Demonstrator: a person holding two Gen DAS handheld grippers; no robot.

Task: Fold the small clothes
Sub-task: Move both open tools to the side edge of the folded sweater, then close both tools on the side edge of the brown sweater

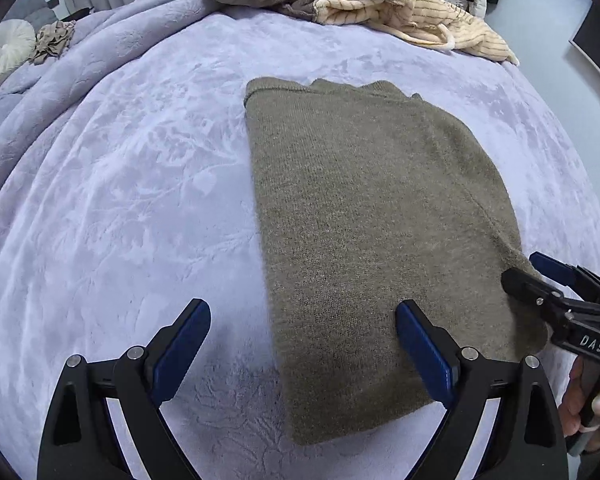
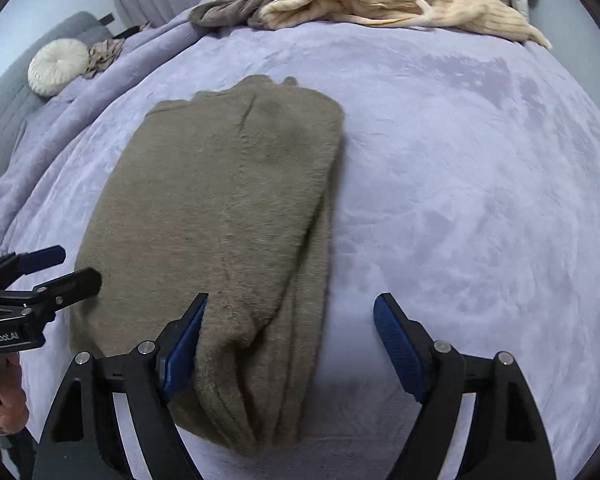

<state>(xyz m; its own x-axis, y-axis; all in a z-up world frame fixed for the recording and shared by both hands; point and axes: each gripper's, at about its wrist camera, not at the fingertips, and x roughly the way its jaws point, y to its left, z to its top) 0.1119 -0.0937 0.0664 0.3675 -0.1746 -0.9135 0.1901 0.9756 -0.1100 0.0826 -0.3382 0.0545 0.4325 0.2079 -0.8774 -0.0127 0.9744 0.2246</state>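
Left wrist view: a folded olive knit sweater (image 1: pixel 364 248) lies flat on the lilac blanket (image 1: pixel 120 200) of a bed. Its long axis runs from the near edge of the picture away toward the far side, leaning a little to the left as it recedes; the ribbed edge is at the far end. The left tool (image 1: pixel 303 344) hangs over the sweater's near left corner with its jaws spread wide and nothing between the pads: the left finger is above bare blanket, the right finger above the knit. At the right edge the right tool (image 1: pixel 534 272) reaches in at the sweater's near right side, its jaws apart, with a hand (image 1: pixel 588 404) on its grip. At the far edge of the bed lies a heap of clothes (image 1: pixel 360 4), grey-brown and cream striped. A round cushion (image 1: pixel 4 52) sits far left.

Right wrist view: the sweater (image 2: pixel 220 208) stretches away from the camera, its long axis tilting slightly right toward the far end, with layered folded edges along its right side. The right tool (image 2: pixel 291 330) stands released, jaws wide; its left finger is at the near folds, whether touching I cannot tell, and the right finger is over bare blanket (image 2: pixel 480 200). The left tool (image 2: pixel 66 268) shows at the left, open, at the sweater's near left edge. The clothes (image 2: pixel 380 4) and cushion (image 2: pixel 58 66) lie beyond.
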